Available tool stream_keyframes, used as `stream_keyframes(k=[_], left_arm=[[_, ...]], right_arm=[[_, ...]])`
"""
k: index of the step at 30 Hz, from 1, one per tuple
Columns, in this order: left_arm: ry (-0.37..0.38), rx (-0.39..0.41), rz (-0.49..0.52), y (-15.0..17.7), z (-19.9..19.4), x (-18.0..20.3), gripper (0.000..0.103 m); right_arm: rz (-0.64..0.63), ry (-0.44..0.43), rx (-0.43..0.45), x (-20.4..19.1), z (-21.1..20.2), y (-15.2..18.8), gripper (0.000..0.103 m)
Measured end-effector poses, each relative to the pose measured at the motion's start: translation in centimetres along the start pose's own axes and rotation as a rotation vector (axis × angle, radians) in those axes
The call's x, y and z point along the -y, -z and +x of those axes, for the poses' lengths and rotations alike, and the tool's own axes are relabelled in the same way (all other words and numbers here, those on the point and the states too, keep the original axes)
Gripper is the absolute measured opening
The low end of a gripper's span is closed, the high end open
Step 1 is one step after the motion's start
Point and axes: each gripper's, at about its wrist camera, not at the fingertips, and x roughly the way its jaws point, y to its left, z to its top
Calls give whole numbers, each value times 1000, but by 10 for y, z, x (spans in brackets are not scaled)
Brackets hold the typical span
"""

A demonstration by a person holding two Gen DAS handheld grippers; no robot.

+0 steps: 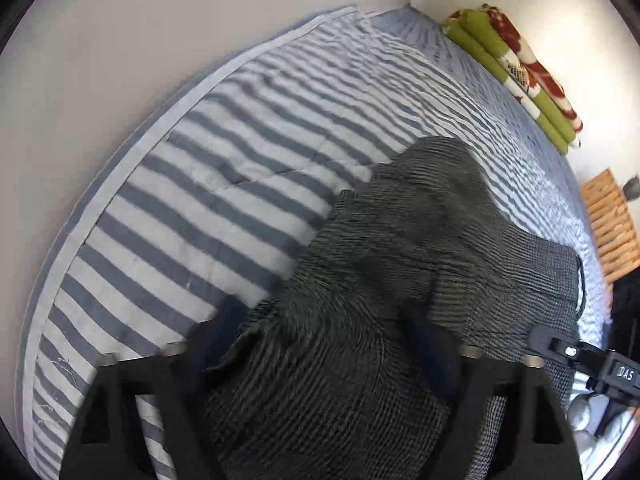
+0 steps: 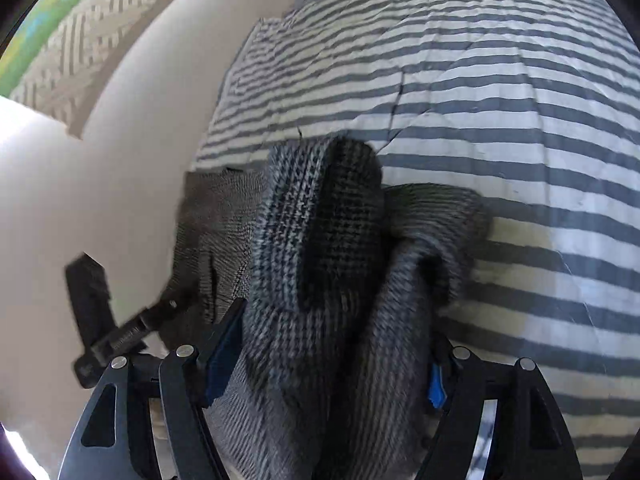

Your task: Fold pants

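Dark grey checked pants (image 1: 420, 240) lie bunched on a blue-and-white striped bed cover (image 1: 200, 200). In the left wrist view their cloth fills the gap between the fingers of my left gripper (image 1: 328, 320), which is shut on it. My right gripper (image 1: 576, 354) shows at the right edge, at the pants' side. In the right wrist view a thick fold of the pants (image 2: 320, 240) rises between the fingers of my right gripper (image 2: 332, 320), shut on the cloth and held above the cover (image 2: 500, 120). My left gripper (image 2: 132, 328) grips the pants' far-left end.
A rolled green blanket with red flowers (image 1: 516, 64) lies along the bed's far edge by the wall. A wooden slatted piece (image 1: 608, 220) stands past the bed on the right. A pale wall (image 1: 120, 40) borders the bed's left side.
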Motion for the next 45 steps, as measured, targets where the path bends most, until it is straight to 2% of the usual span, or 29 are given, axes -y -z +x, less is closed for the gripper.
stream_keyframes(k=[1, 2, 3, 4, 7, 8, 9, 10, 11, 12, 13, 14, 16, 20, 22, 24, 27, 29, 30, 32, 34, 38, 41, 45], left_arm=[[-16, 15, 19, 2, -4, 3, 56], [-26, 33, 30, 5, -12, 4, 41], [-6, 49, 29, 9, -24, 4, 37], [13, 82, 25, 14, -40, 4, 37], [-25, 211, 37, 31, -80, 7, 37], [-33, 218, 55, 31, -80, 7, 43], [-58, 192, 68, 28, -70, 6, 59], [-113, 125, 39, 22, -50, 0, 66], [-143, 88, 28, 19, -37, -4, 70], [-179, 59, 29, 17, -27, -5, 71], [-176, 47, 30, 16, -22, -6, 73], [-171, 57, 34, 18, -24, -5, 73], [-182, 111, 50, 21, -38, -1, 73], [-139, 197, 52, 22, -72, -6, 73], [-124, 217, 45, 21, -82, -9, 72], [-107, 199, 58, 22, -85, -8, 64], [-150, 166, 111, 35, -81, 3, 64], [-231, 101, 137, 42, -63, 1, 67], [-238, 85, 136, 46, -61, 0, 69], [-239, 94, 112, 56, -75, -4, 69], [-274, 133, 105, 69, -102, -4, 69], [-254, 149, 86, 98, -154, 6, 69], [-244, 168, 94, 119, -190, 27, 69], [-206, 213, 124, 148, -241, 76, 69]], right_arm=[[-47, 41, 10, -10, 1, 3, 46], [-120, 79, 36, -24, -2, 6, 38], [-233, 77, 75, -45, -12, 12, 31], [-321, 27, 110, -58, -23, 17, 27], [-619, -207, 230, -93, -67, 42, 27], [-623, -216, 234, -90, -69, 41, 30], [-564, -198, 203, -79, -63, 32, 39], [-464, -127, 157, -62, -50, 20, 47], [-365, 35, 125, -42, -36, 9, 55], [-321, 148, 110, -30, -29, 4, 55], [-278, 250, 86, -15, -23, -1, 57], [-250, 238, 77, -5, -24, -4, 64], [-193, 213, 144, 7, -44, -4, 66], [-85, 194, 267, 12, -76, 1, 67], [-148, 171, 302, -5, -79, 9, 67], [-250, 197, 291, -30, -63, 14, 66], [-342, 242, 247, -50, -37, 27, 66], [-337, 348, 137, -41, -11, 32, 65], [-305, 353, 105, -31, -5, 33, 65], [-258, 320, 130, -22, -24, 38, 65], [-243, 315, 153, -19, -51, 46, 65], [-253, 268, 208, -13, -117, 83, 65], [-294, 267, 271, -10, -159, 116, 65], [-330, 262, 314, -2, -216, 162, 65]])
